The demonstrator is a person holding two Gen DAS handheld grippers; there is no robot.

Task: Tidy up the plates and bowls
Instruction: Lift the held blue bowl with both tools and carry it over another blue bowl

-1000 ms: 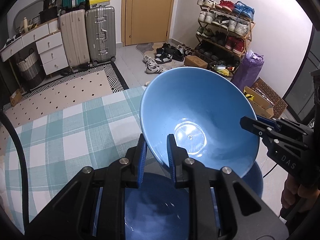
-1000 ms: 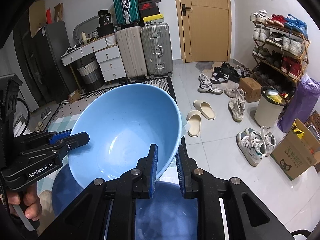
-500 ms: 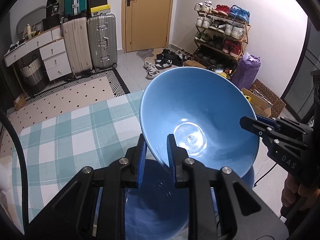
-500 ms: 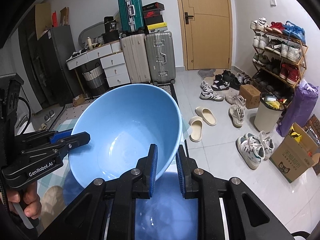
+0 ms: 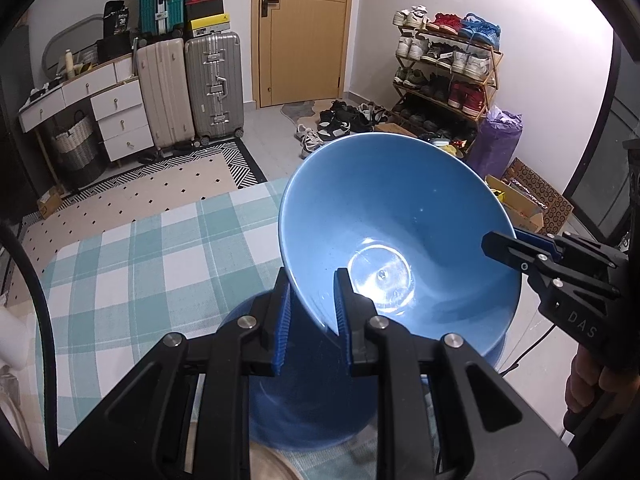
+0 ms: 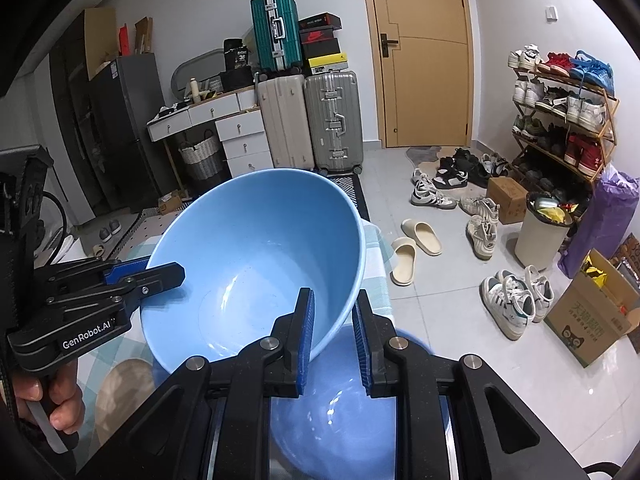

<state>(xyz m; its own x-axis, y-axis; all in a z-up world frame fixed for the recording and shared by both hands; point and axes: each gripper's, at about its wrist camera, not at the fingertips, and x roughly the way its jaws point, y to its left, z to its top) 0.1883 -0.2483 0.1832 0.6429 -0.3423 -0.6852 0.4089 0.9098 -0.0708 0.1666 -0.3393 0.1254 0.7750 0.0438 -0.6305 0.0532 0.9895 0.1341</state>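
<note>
A light blue bowl (image 5: pixel 400 232) is held in the air between both grippers, above the table. My left gripper (image 5: pixel 310 304) is shut on its near rim; it shows in the right wrist view (image 6: pixel 160 276) at the bowl's left rim. My right gripper (image 6: pixel 332 320) is shut on the opposite rim of the bowl (image 6: pixel 256 264); it shows in the left wrist view (image 5: pixel 504 246) at the right. A darker blue bowl (image 5: pixel 304 392) sits on the table right under the held one, also seen in the right wrist view (image 6: pixel 340 412).
The table has a teal and white checked cloth (image 5: pixel 132 264). A beige plate (image 6: pixel 120 392) lies beside the dark blue bowl. The table's right edge drops to a tiled floor with shoes (image 6: pixel 508 304), a bin (image 6: pixel 540 236) and cardboard boxes (image 6: pixel 592 320).
Both grippers have lifted the light blue bowl a little higher above the dark blue bowl, still gripping opposite rims. More of the lower bowl and the beige plate show now.
</note>
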